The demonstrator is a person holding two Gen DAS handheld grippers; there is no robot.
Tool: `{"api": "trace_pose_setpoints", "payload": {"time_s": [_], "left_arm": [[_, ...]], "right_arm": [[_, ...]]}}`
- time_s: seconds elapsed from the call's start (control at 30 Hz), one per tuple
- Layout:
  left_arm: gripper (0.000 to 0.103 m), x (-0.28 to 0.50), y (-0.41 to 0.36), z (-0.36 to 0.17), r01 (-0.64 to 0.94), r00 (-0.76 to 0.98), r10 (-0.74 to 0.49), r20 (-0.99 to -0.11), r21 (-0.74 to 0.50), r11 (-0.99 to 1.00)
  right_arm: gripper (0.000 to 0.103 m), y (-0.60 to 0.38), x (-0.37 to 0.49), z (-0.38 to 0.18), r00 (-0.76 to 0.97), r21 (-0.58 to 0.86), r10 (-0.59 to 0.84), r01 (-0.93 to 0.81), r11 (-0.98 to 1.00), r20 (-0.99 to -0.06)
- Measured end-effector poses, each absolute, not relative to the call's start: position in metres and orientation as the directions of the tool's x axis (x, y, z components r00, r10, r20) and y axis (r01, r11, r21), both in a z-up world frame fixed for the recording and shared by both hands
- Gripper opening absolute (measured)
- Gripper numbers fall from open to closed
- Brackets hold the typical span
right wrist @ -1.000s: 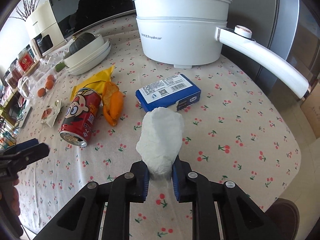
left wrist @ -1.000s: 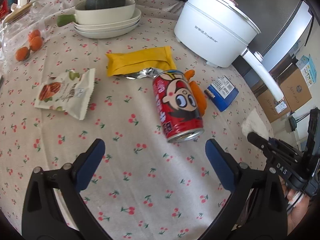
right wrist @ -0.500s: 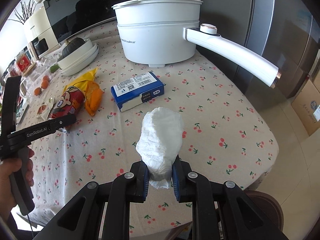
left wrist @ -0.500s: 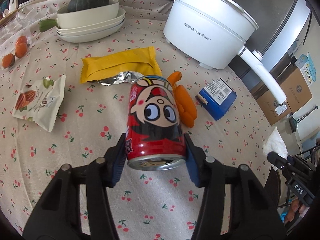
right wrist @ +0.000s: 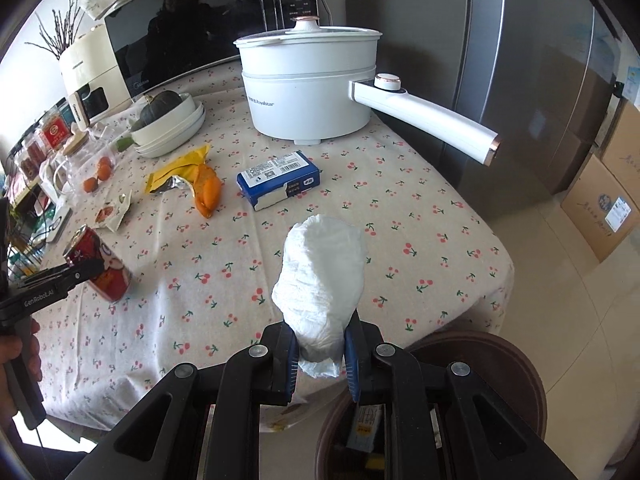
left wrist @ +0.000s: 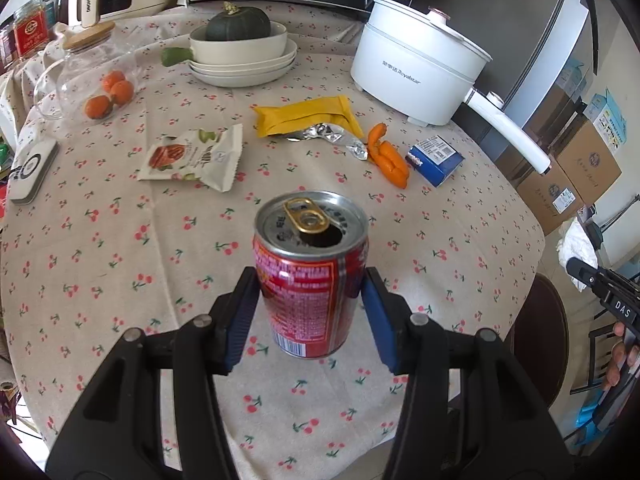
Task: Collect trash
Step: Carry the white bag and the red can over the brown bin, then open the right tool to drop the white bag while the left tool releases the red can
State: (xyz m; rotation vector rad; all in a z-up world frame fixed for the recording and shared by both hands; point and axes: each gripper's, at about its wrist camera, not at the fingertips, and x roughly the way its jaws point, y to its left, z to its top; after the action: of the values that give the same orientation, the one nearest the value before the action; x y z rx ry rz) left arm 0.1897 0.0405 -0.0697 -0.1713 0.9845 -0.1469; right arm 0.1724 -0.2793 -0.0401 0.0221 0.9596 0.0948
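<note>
My left gripper (left wrist: 310, 312) is shut on a red drink can (left wrist: 312, 272), held upright above the cherry-print tablecloth (left wrist: 120, 260) with its opened top showing. The same can (right wrist: 100, 264) appears at the left of the right wrist view. My right gripper (right wrist: 320, 354) is shut on a crumpled white tissue (right wrist: 322, 276), near the table's front edge above a brown bin (right wrist: 500, 360). On the cloth lie a yellow wrapper (left wrist: 308, 118), a snack packet (left wrist: 192, 156), orange peel (left wrist: 388, 156) and a blue box (left wrist: 436, 158).
A white electric pot (right wrist: 312, 92) with a long handle (right wrist: 428, 116) stands at the back. Stacked dishes with a green squash (left wrist: 240, 48), a glass jar with oranges (left wrist: 108, 92) and a white remote (left wrist: 30, 168) sit to the left. Cardboard boxes (right wrist: 608, 204) stand on the floor.
The left gripper closed on the lying can, lifted it and stood it upright. The right gripper drew back with the tissue to the table's edge, over the bin.
</note>
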Motion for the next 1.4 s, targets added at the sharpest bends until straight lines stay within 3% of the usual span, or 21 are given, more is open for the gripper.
{"api": "trace_pose_setpoints", "payload": {"time_s": [0.23,0.5,1.13,1.2,1.23,1.27,1.3,1.33,1.4], "left_arm": [[0.054,0.162,0.062,-0.057,0.043,0.568,-0.213,-0.795,-0.229,0.972],[0.054,0.137,0.051,-0.052,0.075,0.549,-0.316,-0.774,-0.331,0.941],[0.054,0.129,-0.098,-0.057,0.344,0.411,-0.512,-0.754,-0.392,0.853],[0.054,0.128,-0.116,-0.06,0.372,0.389,-0.527,-0.756,-0.394,0.84],[0.054,0.128,-0.125,-0.061,0.387,0.377,-0.534,-0.756,-0.396,0.833],[0.054,0.128,-0.134,-0.063,0.4,0.365,-0.542,-0.757,-0.398,0.826],[0.054,0.127,-0.143,-0.065,0.412,0.353,-0.549,-0.757,-0.402,0.818],[0.054,0.126,-0.151,-0.066,0.422,0.34,-0.558,-0.757,-0.407,0.81],[0.054,0.125,-0.167,-0.07,0.439,0.319,-0.575,-0.754,-0.42,0.794]], "right_arm": [[0.02,-0.288,0.129,-0.036,0.538,0.049,0.047,-0.01,0.999,-0.841],[0.02,-0.307,0.096,-0.039,0.502,0.047,0.02,0.041,0.998,-0.865],[0.021,-0.379,0.063,-0.075,0.41,0.033,-0.028,0.141,0.989,-0.912],[0.026,-0.387,0.062,-0.078,0.404,0.044,-0.025,0.16,0.986,-0.914],[0.039,-0.392,0.061,-0.079,0.398,0.052,-0.022,0.174,0.983,-0.917],[0.061,-0.397,0.061,-0.081,0.393,0.061,-0.019,0.19,0.98,-0.919],[0.07,-0.402,0.059,-0.082,0.392,0.071,-0.016,0.206,0.976,-0.92],[0.076,-0.407,0.057,-0.082,0.395,0.079,-0.015,0.221,0.972,-0.918],[0.076,-0.417,0.054,-0.083,0.393,0.088,-0.014,0.239,0.967,-0.919]]}}
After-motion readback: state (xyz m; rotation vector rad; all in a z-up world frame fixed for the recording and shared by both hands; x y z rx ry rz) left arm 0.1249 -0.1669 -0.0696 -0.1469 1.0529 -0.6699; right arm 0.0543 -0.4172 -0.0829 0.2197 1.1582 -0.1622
